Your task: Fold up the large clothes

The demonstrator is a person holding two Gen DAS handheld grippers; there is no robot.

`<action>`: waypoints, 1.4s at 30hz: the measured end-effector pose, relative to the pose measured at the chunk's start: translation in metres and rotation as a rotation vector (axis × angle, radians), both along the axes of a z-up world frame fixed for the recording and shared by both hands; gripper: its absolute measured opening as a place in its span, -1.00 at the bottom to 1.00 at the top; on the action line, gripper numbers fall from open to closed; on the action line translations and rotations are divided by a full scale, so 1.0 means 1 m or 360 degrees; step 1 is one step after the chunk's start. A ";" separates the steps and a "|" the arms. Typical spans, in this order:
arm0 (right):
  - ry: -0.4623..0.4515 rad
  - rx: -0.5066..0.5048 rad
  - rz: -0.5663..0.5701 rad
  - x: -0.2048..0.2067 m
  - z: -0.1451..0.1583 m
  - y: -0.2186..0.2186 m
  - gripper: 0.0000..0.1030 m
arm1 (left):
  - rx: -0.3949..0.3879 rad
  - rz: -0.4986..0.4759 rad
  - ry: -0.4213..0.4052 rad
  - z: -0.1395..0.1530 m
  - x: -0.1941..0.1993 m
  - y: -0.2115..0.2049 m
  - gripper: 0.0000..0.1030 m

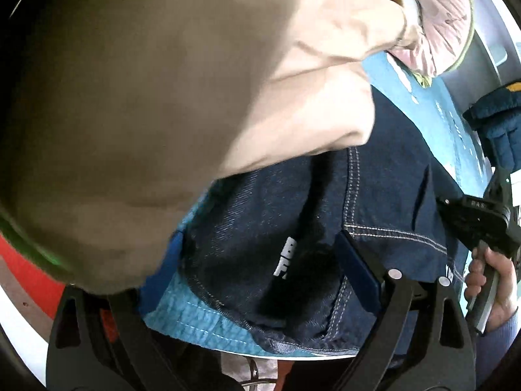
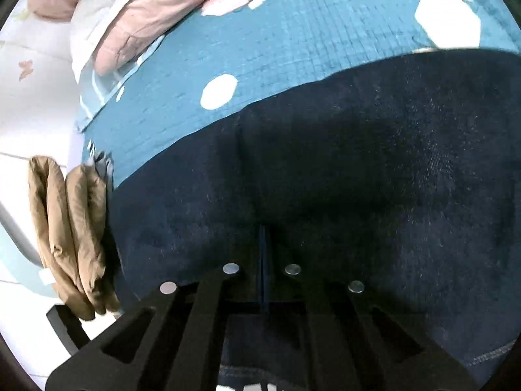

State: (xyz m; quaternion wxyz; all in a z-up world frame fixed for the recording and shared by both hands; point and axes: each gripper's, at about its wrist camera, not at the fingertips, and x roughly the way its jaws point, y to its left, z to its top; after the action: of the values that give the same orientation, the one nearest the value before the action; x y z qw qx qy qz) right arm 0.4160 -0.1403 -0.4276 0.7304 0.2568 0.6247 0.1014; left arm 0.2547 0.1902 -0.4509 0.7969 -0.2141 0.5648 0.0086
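Filling the lower frame, dark jeans lie on the teal bedspread beneath the right gripper (jaws clenched), while the left gripper grasps beige cloth.

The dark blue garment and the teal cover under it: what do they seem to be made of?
The garment looks like denim: matte dark indigo with a diagonal weave and pale double topstitching. The cover looks like soft quilted cotton, perhaps, judging by its grid of small stitched squares and printed white patches.

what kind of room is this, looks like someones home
Most likely a bedroom at home: a teal quilted bedspread with white spots, pink bedding bunched at its far edge, and dark denim jeans laid on top.
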 end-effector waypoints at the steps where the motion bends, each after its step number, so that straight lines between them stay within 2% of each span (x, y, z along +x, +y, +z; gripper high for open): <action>1: -0.0019 -0.0020 0.0022 -0.002 0.004 0.002 -1.00 | 0.0020 -0.0008 0.0005 0.000 0.000 -0.001 0.76; 5: -0.0011 -0.0001 0.0038 -0.033 0.018 -0.001 -1.00 | 0.0066 -0.0039 0.0041 0.005 -0.002 -0.006 0.55; 6: 0.0013 0.0012 0.0026 -0.046 0.022 -0.004 -1.00 | 0.0051 -0.0043 0.0040 0.007 -0.002 -0.007 0.37; 7: 0.0021 0.0016 0.0012 -0.060 0.028 -0.008 -1.00 | -0.0010 -0.0053 0.0035 0.008 -0.001 -0.007 0.07; 9: 0.0031 0.0035 0.0000 -0.083 0.035 -0.014 -1.00 | -0.0024 -0.0058 0.0038 0.010 -0.001 -0.007 0.02; 10: 0.0048 0.0057 -0.0003 -0.098 0.035 -0.015 -1.00 | -0.0031 -0.0079 0.0039 0.011 0.000 -0.009 -0.26; 11: 0.0063 0.0057 0.0012 -0.107 0.032 -0.015 -1.00 | -0.0066 -0.0096 0.0051 0.009 0.000 -0.011 -0.45; 14: 0.0052 -0.0054 0.0036 -0.127 0.005 -0.007 -1.00 | -0.0058 -0.0106 0.0050 0.010 0.008 -0.022 -0.48; 15: 0.0007 -0.0061 0.0022 -0.128 -0.002 -0.006 -1.00 | -0.0082 -0.0108 0.0038 0.012 0.008 -0.023 -0.48; 18: 0.0004 -0.0094 0.0033 -0.127 0.001 -0.005 -1.00 | -0.0107 -0.0122 0.0001 0.017 0.006 -0.027 -0.51; 23: -0.0046 -0.0022 -0.0018 -0.137 0.006 -0.017 -1.00 | -0.0173 -0.0097 -0.0052 0.029 -0.014 -0.013 -0.83; 26: -0.0099 -0.0051 -0.0009 -0.139 0.018 -0.010 -0.92 | -0.0155 -0.0135 -0.0087 0.038 -0.017 -0.021 -0.84; 29: -0.0216 -0.0056 0.0051 -0.146 0.036 0.001 -0.81 | -0.0160 -0.0148 -0.0103 0.044 -0.021 -0.026 -0.85; 31: -0.0297 -0.0049 0.0111 -0.151 0.046 0.012 -0.70 | -0.0173 -0.0152 -0.0110 0.047 -0.022 -0.027 -0.85; 33: -0.0346 -0.0036 0.0170 -0.155 0.051 0.022 -0.47 | -0.0163 -0.0158 -0.0125 0.050 -0.019 -0.035 -0.85; 34: -0.0365 -0.0032 0.0187 -0.156 0.053 0.028 -0.45 | -0.0163 -0.0161 -0.0141 0.053 -0.020 -0.036 -0.85; 42: -0.0491 0.0118 0.0314 -0.162 0.070 0.055 -0.25 | -0.0174 -0.0323 -0.0341 0.108 -0.031 -0.073 -0.86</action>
State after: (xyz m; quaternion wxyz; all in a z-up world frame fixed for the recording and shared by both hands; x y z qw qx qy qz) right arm 0.2543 -0.0855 -0.3571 0.7941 0.2024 0.5233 0.2337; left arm 0.2235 0.1169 -0.3433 0.8365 -0.1986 0.4950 -0.1254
